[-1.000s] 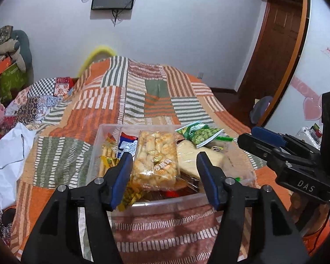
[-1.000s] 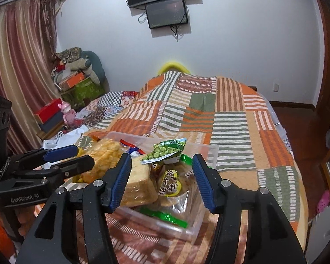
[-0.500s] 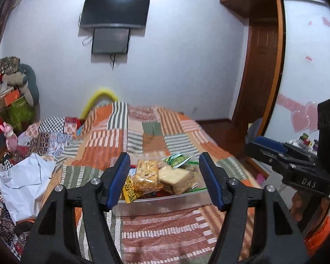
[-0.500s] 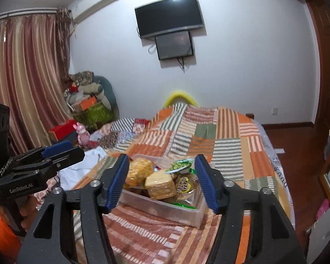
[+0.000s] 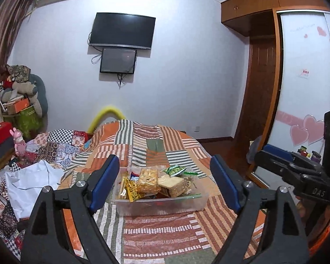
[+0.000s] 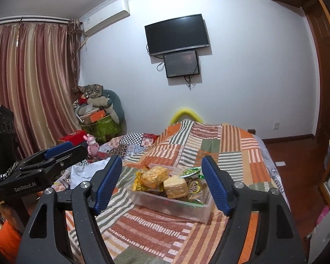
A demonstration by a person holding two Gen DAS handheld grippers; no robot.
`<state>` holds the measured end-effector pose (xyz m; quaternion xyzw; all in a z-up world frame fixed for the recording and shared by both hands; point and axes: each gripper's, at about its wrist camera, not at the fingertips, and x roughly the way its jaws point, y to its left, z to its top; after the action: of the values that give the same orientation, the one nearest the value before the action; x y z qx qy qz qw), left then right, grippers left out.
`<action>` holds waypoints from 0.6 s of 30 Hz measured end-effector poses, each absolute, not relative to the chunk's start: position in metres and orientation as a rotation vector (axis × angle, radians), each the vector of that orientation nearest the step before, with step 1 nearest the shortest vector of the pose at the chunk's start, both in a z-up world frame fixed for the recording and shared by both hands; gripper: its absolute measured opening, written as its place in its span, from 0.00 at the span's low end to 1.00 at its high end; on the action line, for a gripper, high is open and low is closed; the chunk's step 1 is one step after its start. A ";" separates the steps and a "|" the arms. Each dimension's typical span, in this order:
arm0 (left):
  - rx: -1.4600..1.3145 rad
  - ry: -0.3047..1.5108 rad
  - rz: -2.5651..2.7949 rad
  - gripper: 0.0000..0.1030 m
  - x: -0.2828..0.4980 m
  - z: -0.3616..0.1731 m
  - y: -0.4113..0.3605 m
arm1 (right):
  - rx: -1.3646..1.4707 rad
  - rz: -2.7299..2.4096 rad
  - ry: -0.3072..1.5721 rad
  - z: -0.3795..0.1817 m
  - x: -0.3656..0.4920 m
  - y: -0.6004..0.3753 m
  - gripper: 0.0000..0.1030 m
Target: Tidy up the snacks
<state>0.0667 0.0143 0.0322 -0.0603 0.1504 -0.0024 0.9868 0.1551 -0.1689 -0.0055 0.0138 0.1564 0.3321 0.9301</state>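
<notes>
Our left gripper and right gripper: jaws just widened, apart, empty. Clear plastic snack tub sits on striped patchwork bedspread, heaped. Risk we see: topmost packets sliding out if nudged.

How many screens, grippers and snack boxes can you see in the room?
Black screens on the wall: 2, a big black TV and a smaller dark screen below it.
Black grippers with blue pads: 2, the left gripper and the right gripper, both open and empty.
Clear plastic snack boxes: 1, the clear plastic box on the bed.
Total: 5
</notes>
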 end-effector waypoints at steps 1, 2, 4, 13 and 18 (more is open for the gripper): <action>-0.118 0.302 -0.001 0.85 0.066 0.031 0.014 | 0.028 0.679 0.318 -0.006 0.153 -0.171 0.75; -0.116 0.302 0.002 0.85 0.065 0.030 0.014 | 0.028 0.675 0.315 -0.006 0.153 -0.171 0.78; -0.113 0.301 0.007 0.86 0.063 0.029 0.015 | 0.029 0.668 0.310 -0.006 0.152 -0.171 0.82; -0.099 0.279 0.034 0.93 0.057 0.025 0.016 | 0.046 0.648 0.296 -0.007 0.149 -0.172 0.96; -0.099 0.279 0.035 0.94 0.055 0.025 0.016 | 0.046 0.640 0.290 -0.008 0.146 -0.172 0.99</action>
<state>0.0553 0.0160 0.0247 -0.0493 0.1392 0.0176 0.9889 0.1457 -0.1724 -0.0083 0.0226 0.1422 0.3136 0.9386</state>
